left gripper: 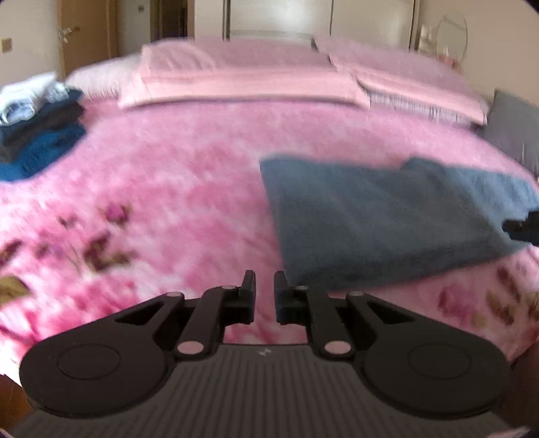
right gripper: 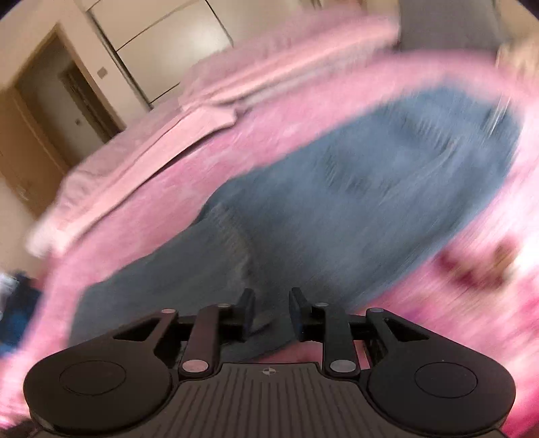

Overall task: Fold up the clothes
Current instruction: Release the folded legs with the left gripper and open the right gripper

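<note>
The left gripper (left gripper: 264,293) stands narrow and empty, with the folded grey garment (left gripper: 387,215) ahead to its right. The right gripper (right gripper: 271,313), slightly parted, holds nothing over the garment's near edge. A careless nudge could undo the 1 fold.

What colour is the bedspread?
Pink bedspread with darker flower prints, clearest in the left wrist view.

A pink floral bedspread (left gripper: 175,188) is covering the bed. At its far end two pink pillows (left gripper: 235,77) are lying side by side. Beyond the pillows, pale wardrobe doors (left gripper: 276,17) are standing against the wall, and a wooden door (left gripper: 84,33) is showing off to the pillows' left. A grey cushion (left gripper: 515,131) is sitting just right of the pillows.
</note>
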